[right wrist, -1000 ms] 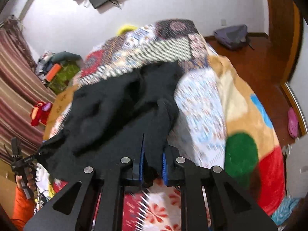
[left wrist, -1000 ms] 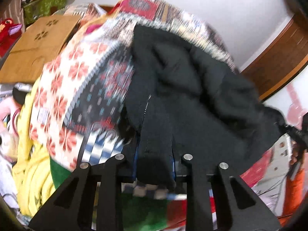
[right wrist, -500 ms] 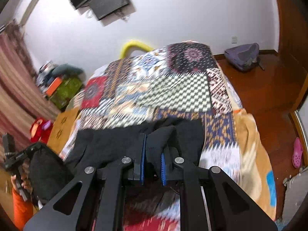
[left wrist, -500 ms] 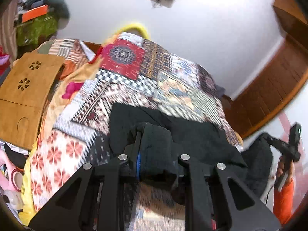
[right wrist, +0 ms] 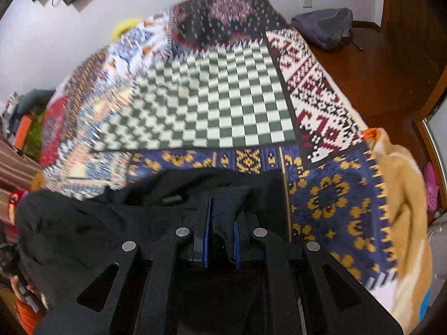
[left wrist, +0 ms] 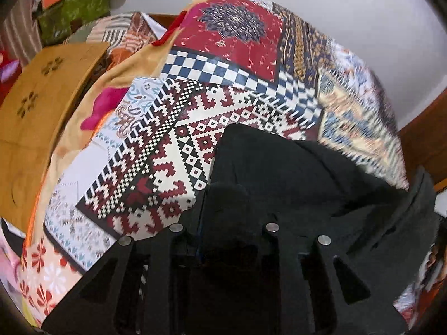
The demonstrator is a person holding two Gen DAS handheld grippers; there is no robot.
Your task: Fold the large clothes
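Nearest, the right claw [right wrist: 220, 223] pinches a bunched fold of the black garment [right wrist: 111, 223] between its blue pads. The left claw [left wrist: 223, 212] seems clamped on another fold, its jaws having just eased a little wider, though the dark cloth hides the pads. The garment lies across the patchwork quilt [right wrist: 209, 106] covering the bed. Beyond, a backpack [right wrist: 324, 28] sits on the wooden floor [right wrist: 377, 69].

Soft, even indoor light fills both views, with no glare or hard shadows. Motion blur smears the patchwork bedspread [right wrist: 195, 106], worst toward its far edges. Fisheye bending curves the white wall [left wrist: 349, 14], and the corners fall to black. The black garment [left wrist: 279, 167] shows little detail.
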